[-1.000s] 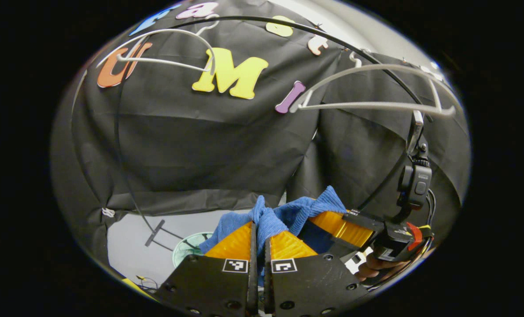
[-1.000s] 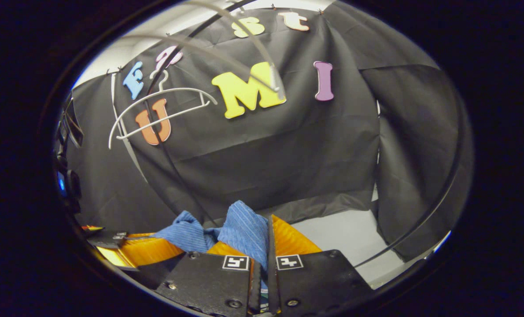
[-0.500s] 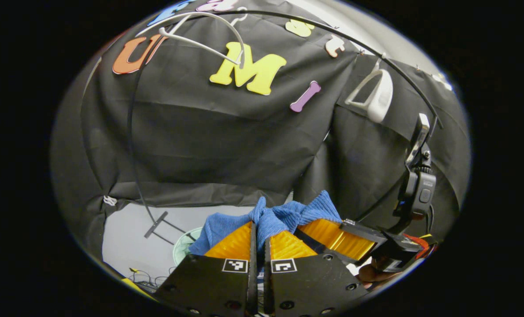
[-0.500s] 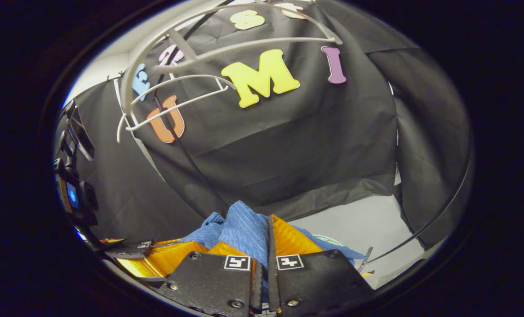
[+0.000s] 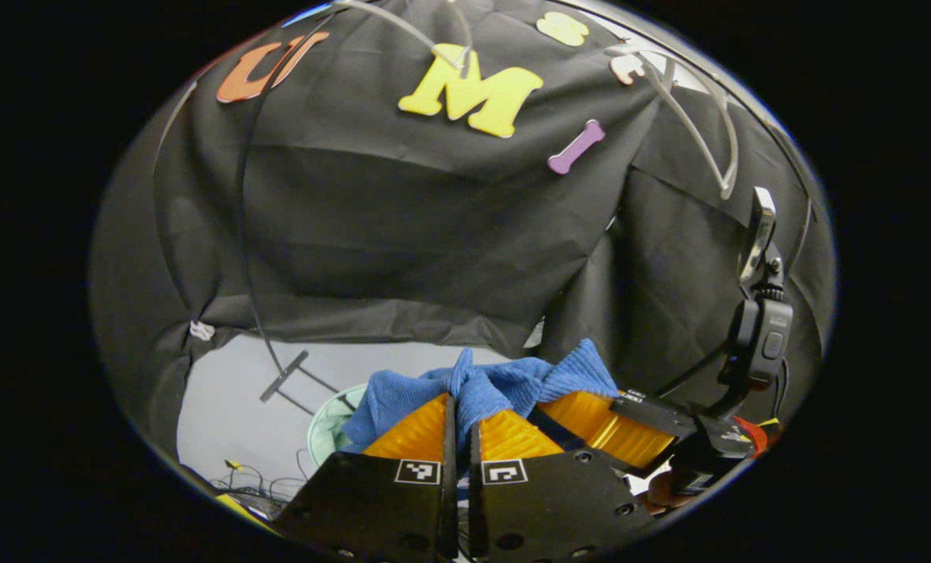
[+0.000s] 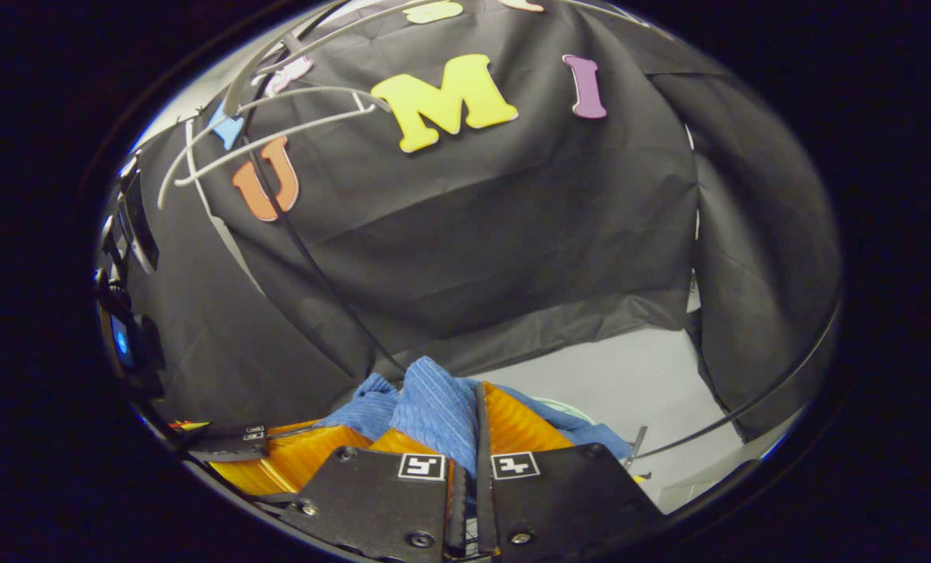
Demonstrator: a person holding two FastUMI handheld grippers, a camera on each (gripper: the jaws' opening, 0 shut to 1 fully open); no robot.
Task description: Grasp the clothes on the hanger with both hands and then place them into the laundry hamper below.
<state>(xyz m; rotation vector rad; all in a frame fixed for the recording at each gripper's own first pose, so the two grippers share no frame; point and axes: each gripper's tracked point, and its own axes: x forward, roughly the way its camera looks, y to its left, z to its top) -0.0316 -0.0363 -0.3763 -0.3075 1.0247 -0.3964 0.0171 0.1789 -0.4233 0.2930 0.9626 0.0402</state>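
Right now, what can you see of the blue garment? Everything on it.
The blue garment is a ribbed, knit-looking cloth, bunched and folded, off the white hangers above. The left gripper is shut on one fold, which pokes up between its fingers; the right gripper is shut on another. In the left gripper view the cloth spans both grippers, and a loose edge hangs left over the pale green hamper on the floor below.

Support: pale grey floor (image 5: 223, 399) | On it: black T-shaped rack foot (image 5: 284, 376) near the wall's hem; round pale-green hamper rim (image 5: 326, 422) just beside it; tangled cables (image 5: 250, 485) at near edge.
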